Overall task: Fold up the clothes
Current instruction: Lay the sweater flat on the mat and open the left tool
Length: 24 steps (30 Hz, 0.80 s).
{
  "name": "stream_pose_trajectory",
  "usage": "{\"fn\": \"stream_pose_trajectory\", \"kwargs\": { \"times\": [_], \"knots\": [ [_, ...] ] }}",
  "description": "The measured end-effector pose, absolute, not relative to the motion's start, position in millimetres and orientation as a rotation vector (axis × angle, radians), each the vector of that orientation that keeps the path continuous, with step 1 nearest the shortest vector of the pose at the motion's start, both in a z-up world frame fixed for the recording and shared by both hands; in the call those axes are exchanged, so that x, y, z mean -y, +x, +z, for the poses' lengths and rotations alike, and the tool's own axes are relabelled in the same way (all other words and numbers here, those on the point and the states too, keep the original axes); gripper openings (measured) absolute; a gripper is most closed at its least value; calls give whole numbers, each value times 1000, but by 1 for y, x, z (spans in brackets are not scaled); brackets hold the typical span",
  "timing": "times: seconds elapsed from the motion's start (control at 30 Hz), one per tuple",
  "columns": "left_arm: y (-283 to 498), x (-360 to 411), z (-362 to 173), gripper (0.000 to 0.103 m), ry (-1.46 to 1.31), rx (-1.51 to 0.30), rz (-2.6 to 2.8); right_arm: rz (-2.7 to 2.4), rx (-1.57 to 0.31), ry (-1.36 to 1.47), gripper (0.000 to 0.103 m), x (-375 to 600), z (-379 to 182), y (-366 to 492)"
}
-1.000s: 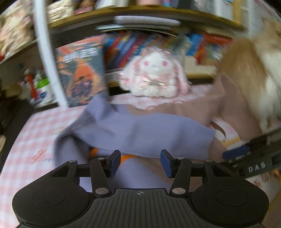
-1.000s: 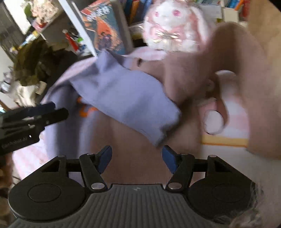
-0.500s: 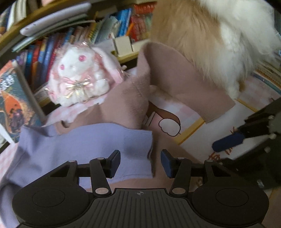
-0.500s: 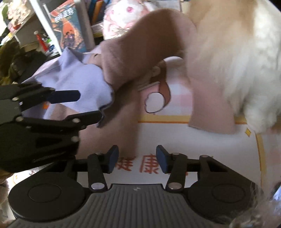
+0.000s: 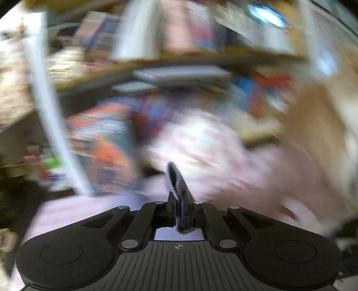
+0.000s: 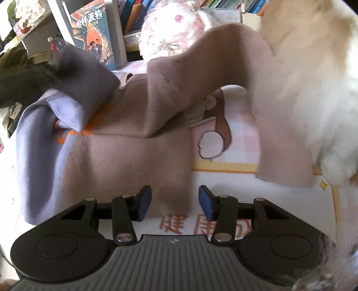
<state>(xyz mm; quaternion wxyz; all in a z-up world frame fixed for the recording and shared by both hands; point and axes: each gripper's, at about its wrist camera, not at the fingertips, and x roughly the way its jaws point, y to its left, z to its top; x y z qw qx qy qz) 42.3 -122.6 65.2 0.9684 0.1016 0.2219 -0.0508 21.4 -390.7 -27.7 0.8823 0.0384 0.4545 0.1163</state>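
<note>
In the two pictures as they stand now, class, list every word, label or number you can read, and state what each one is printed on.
"哈利·波特": on the cover of the book standing against the shelf.
Large red characters on the white mat, just ahead of the right gripper: partly hidden and blurred, not readable with certainty.
Spines of the shelved books: too small to read.
Left wrist view: motion-blurred throughout, nothing legible.

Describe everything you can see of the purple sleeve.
The purple sleeve is soft, lavender, fleece-like knit, lifted up and folded over toward the garment's middle, its cuff end blurred and dark in shadow. It belongs to a garment that is lavender on one side and dusty pink on the other, with orange print beneath the sleeve. The left gripper is shut on a thin fabric edge, probably this sleeve.
</note>
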Motion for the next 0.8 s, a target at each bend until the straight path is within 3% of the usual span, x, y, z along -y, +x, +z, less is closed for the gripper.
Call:
{"fn": "stream_pose_trajectory", "kwargs": {
  "times": [0.2, 0.37, 0.47, 0.67, 0.8],
  "knots": [
    [56, -59, 123, 4, 197, -398, 312, 190, -955, 37, 45, 362, -34, 26],
    [75, -145, 116, 4, 276, -488, 431, 147, -949, 26, 12, 347, -37, 19],
    [86, -165, 100, 12, 307, -566, 441, 130, -960, 53, 10, 339, -38, 14],
    [61, -149, 88, 15, 287, -549, 375, 94, -985, 75, 10, 313, -36, -13],
    [22, -96, 66, 35, 246, -582, 73, 82, -993, 88, 10, 298, -36, -32]
  ]
}}
